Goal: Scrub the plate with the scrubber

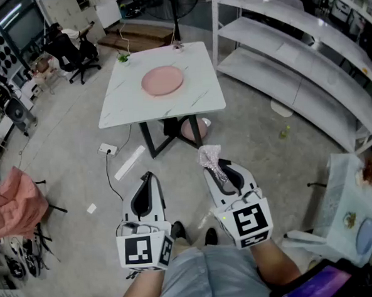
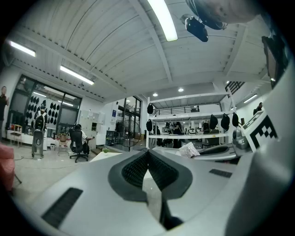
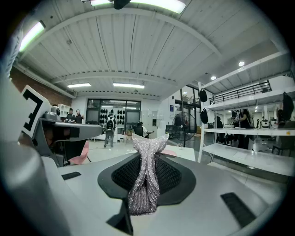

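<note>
A round pink plate [image 1: 163, 81] lies in the middle of a white marble-look table [image 1: 202, 98], well ahead of me. My right gripper [image 1: 213, 165] is shut on a silvery mesh scrubber [image 1: 210, 156], which sticks out past the jaw tips; the right gripper view shows the scrubber [image 3: 146, 175] pinched between the black pads. My left gripper [image 1: 146, 178] is shut with nothing in it, its pads [image 2: 138, 168] pressed together. Both grippers hang low near my body, far short of the table.
White shelving [image 1: 306, 56] runs along the right. Under and beside the table lie a power strip [image 1: 108, 149], a cable and a white board [image 1: 130, 162]. A pink cloth [image 1: 13, 202] drapes a stand at left. Another table [image 1: 339, 192] with dishes stands at right.
</note>
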`<state>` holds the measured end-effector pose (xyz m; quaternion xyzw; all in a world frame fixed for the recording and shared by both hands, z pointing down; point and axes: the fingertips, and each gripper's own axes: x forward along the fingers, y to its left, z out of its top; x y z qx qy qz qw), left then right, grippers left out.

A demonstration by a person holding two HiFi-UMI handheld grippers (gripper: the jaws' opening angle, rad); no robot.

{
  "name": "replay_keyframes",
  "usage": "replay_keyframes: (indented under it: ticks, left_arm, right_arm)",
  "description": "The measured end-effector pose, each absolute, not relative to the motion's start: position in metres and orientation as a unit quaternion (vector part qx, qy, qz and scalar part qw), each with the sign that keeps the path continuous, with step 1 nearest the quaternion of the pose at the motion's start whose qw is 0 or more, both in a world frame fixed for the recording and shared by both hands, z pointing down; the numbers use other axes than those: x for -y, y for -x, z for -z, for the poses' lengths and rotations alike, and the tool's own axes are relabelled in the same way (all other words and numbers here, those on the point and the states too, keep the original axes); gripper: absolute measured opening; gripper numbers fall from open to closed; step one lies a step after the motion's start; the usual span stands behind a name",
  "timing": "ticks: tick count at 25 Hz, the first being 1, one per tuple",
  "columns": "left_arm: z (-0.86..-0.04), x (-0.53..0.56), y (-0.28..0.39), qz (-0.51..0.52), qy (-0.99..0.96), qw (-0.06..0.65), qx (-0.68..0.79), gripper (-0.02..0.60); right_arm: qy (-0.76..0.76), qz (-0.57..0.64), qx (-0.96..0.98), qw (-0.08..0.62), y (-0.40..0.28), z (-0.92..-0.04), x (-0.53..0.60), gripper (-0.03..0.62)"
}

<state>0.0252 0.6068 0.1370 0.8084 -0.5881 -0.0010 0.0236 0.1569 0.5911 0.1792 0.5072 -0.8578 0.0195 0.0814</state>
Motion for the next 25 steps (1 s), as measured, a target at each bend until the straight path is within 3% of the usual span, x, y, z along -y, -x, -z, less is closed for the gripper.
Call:
replay_keyframes:
  ticks: [25]
  left_arm:
    - [-0.171, -0.55, -0.014, -0.03, -0.787, 0.061, 0.613, 0.008]
  right_arm:
    - [-0.515, -0.077, 0.85, 0.074, -0.185, -0.212, -0.518, 0.123]
